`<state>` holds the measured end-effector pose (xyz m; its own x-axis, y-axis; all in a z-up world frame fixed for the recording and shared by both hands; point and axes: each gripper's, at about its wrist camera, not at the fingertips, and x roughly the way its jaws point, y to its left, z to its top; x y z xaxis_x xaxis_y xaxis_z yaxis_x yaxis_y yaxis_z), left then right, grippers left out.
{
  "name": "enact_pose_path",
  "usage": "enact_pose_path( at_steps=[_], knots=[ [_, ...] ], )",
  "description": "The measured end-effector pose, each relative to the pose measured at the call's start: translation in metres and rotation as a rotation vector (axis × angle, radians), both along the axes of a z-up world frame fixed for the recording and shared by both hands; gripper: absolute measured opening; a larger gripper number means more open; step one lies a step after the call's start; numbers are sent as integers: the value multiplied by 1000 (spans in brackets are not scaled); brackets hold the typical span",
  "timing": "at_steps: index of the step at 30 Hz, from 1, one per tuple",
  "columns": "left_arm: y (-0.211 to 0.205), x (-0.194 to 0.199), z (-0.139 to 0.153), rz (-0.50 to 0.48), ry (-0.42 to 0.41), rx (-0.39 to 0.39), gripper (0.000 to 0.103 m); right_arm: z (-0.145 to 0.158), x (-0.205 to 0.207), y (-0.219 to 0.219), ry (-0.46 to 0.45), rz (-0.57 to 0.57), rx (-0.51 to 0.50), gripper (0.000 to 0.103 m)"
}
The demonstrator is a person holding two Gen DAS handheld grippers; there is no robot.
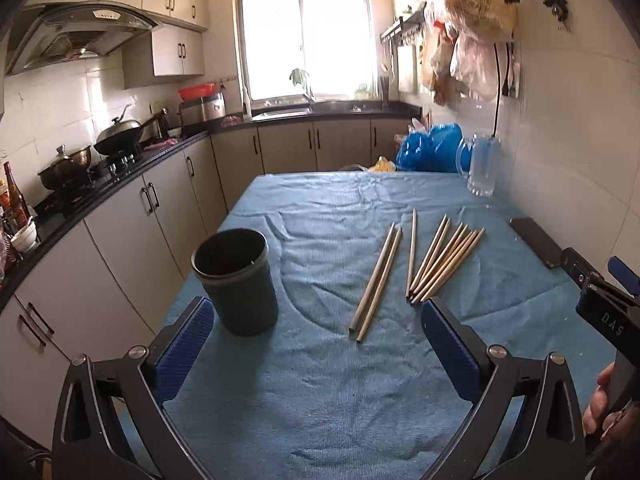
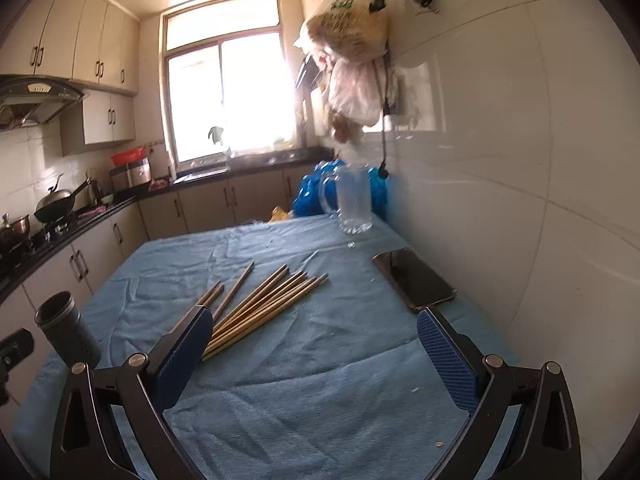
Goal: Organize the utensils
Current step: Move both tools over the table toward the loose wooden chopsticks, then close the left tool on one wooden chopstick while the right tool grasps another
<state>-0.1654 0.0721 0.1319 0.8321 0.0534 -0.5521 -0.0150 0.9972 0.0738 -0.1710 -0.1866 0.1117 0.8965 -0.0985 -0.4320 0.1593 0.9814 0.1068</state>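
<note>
Slender wooden chopsticks (image 1: 436, 260) lay loose on the blue cloth-covered table (image 1: 320, 380), right of the empty dark cylindrical holder (image 1: 236, 280). Left gripper (image 1: 318, 344) and right gripper (image 2: 314, 350) gaped empty (nothing yet grasped); next probably a pinch on one pair.

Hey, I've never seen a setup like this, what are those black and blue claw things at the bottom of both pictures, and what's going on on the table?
Those are two hand-held grippers, not robot arms. A person holds one in each hand, and each carries a camera looking forward along its two blue-padded fingers. One picture comes from the left gripper, the other from the right gripper. Both are open and hold nothing. On the blue cloth lie loose wooden chopsticks, beside an upright dark holder cup. A phone and a glass mug sit nearer the wall. At the left view's right edge you see the other gripper and the person's hand.
</note>
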Motion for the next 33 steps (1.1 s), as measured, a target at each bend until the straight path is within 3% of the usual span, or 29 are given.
enact_pose_path(
  at_steps=[8, 16, 26, 33],
  knots=[
    [-4, 32, -25, -21, 96, 5, 103, -28, 22, 3, 87, 56, -6, 103],
    [-19, 58, -46, -88, 170, 7, 103, -32, 39, -2, 132, 75, -14, 103],
    [-24, 98, -45, -104, 205, -7, 103, -46, 57, -16, 199, 93, 29, 103],
    [-17, 130, -43, -98, 231, -62, 99, -55, 68, -32, 241, 83, 74, 103]
  ],
)
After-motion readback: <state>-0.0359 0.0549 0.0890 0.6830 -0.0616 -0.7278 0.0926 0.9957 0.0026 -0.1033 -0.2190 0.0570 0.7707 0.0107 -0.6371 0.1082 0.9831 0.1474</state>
